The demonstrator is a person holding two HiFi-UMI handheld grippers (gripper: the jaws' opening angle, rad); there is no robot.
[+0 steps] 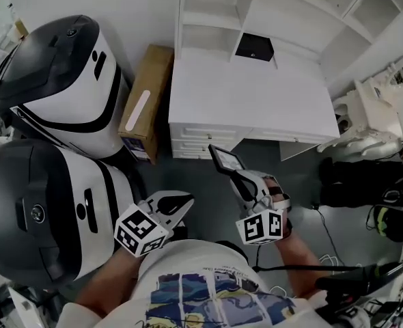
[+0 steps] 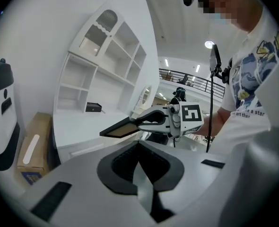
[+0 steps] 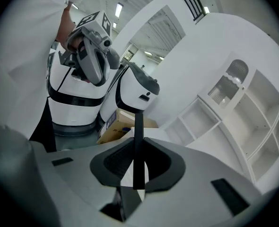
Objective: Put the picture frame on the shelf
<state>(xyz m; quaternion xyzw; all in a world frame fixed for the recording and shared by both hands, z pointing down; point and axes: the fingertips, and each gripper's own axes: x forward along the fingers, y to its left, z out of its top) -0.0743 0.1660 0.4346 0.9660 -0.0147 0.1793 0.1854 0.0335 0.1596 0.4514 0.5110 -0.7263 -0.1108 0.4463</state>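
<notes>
The right gripper [image 3: 137,148] has its two jaws clamped on the one picture frame [image 3: 138,126], seen edge-on in its own view as a thin dark strip standing up from the pads; in the left gripper view the frame [image 2: 119,129] shows a dark rim round a tan face, flat and rectangular; in the head view it [image 1: 225,159] is held in the air over the grey floor, just in front of the white desk [image 1: 256,94], not on the shelf [image 1: 215,12]; the left gripper [image 2: 139,148] has its jaws together with nothing between them, low beside the person's shirt; one small dark box [image 1: 254,46] lies at the desk's back; one cardboard box [image 1: 147,101] leans beside the desk; two white-and-black machines [image 1: 65,80] stand to the left.
</notes>
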